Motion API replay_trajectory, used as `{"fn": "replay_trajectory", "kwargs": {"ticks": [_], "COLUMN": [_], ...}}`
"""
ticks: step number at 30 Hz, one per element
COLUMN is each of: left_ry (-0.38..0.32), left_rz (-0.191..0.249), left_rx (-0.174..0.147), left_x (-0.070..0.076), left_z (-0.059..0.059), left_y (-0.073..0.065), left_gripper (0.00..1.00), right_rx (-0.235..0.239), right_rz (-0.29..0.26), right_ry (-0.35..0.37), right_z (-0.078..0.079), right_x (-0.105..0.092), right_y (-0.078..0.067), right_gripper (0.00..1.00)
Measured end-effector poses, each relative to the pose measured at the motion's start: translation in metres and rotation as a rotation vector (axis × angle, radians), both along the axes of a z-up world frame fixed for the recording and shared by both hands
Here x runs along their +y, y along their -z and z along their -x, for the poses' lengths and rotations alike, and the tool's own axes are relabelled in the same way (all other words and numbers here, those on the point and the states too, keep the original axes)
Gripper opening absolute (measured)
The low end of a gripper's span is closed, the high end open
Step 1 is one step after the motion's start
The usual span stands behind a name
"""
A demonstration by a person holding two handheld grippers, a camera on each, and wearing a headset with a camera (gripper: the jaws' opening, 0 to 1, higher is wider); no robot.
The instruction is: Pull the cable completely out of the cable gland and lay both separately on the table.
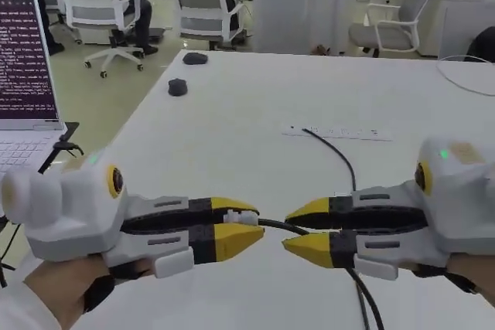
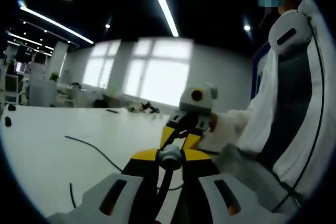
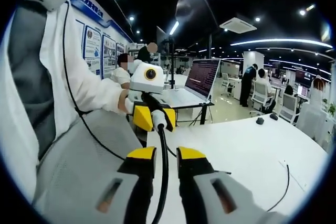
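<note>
At the near edge of the white table the person holds the two grippers tip to tip, nearly touching. The left gripper comes in from 9 o'clock. Its yellow-tipped jaws are closed on the small white gland, which sits right at their tips, held over the table. The right gripper comes in from 3 o'clock with its jaws pinched around the black cable, just beside the gland's mouth. In the right gripper view the cable runs straight up between the two yellow tips to the gland in the other gripper. The cable is still seated in the gland, and only a short bare stretch shows between the two pairs of tips.

Under the right gripper, two strands of the cable run off toward 5 o'clock, past the table's near edge. One strand curves back up toward 1 o'clock across the bare tabletop and ends by a thin white strip lying flat there.

Farther out, toward 11 o'clock, a dark mouse lies near the table's left edge, with a second mouse beyond it by the far corner. At 10 o'clock, off the table, an open laptop stands on a stand, its screen lit with lines of text. Beyond the table, from 11 round to 2 o'clock, are white office chairs and more desks.
</note>
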State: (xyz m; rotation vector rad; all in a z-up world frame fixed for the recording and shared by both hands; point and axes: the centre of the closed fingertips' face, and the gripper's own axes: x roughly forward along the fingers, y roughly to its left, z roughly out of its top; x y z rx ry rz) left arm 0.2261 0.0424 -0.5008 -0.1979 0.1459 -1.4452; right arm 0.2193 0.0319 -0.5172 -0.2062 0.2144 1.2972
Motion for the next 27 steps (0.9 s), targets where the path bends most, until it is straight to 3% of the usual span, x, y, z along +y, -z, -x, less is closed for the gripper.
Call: {"fn": "replay_trajectory", "kwargs": {"ticks": [3, 8, 19, 21, 27], "left_ry": [0.028, 0.055, 0.057, 0.059, 0.039], "left_rz": [-0.019, -0.029, -0.009, -0.013, 0.011], "left_rx": [-0.029, -0.056, -0.044, -0.045, -0.042], "left_x": [0.005, 0.007, 0.018, 0.018, 0.019], "left_z": [0.002, 0.004, 0.009, 0.010, 0.008], "left_y": [-0.009, -0.011, -0.003, -0.003, -0.004], "left_gripper": [0.17, 0.17, 0.17, 0.17, 0.17], "right_rx": [-0.003, -0.035, -0.056, -0.041, -0.054], "right_rz": [-0.017, -0.028, -0.019, -0.014, -0.015], "right_ry": [0.040, 0.023, -0.007, -0.008, 0.009], "right_z": [-0.006, -0.001, 0.007, 0.008, 0.005], "right_x": [0.009, 0.021, 0.038, 0.039, 0.037], "right_y": [-0.005, -0.014, -0.008, -0.006, -0.006], "right_gripper": [0.23, 0.12, 0.04, 0.03, 0.03]}}
